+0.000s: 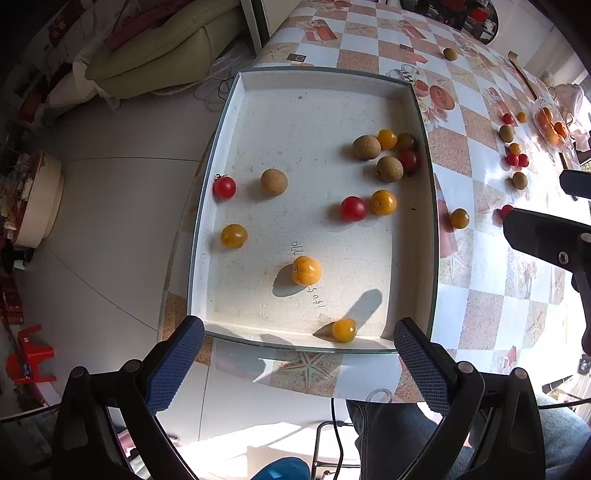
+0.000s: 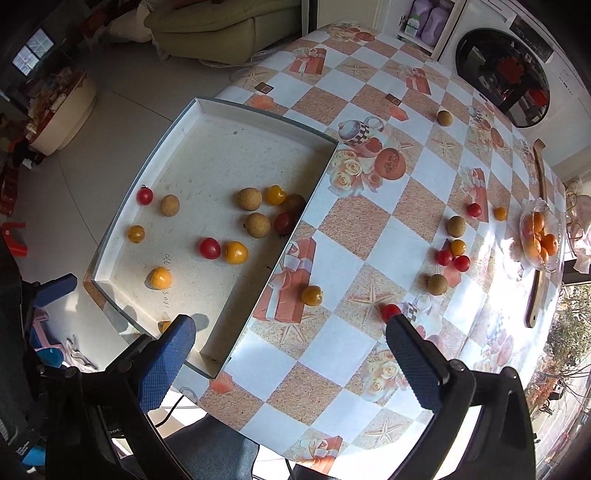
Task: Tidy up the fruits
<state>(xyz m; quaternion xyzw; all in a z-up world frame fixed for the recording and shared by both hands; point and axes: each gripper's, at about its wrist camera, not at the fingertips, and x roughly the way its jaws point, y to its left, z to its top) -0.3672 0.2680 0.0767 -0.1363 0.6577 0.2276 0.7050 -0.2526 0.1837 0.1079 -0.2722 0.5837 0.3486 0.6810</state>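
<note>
A shallow white tray (image 1: 325, 79) (image 2: 314, 199) lies on the checkered table and holds several red tomatoes, yellow tomatoes and brown longans. My left gripper (image 1: 299, 334) is open and empty, hovering over the tray's near rim, close to a yellow tomato (image 1: 344, 330). My right gripper (image 2: 288, 332) is open and empty above the table, right of the tray. A yellow tomato (image 2: 312, 295) lies on the table just ahead of it. A red tomato (image 2: 389, 311) sits at its right fingertip. More loose fruit (image 2: 452, 254) lies further right.
A clear bowl of oranges (image 2: 539, 236) and a wooden stick (image 2: 540, 236) are at the table's far right. A lone longan (image 2: 444, 117) sits far back. A sofa (image 2: 229, 26) and floor lie beyond the table's left edge.
</note>
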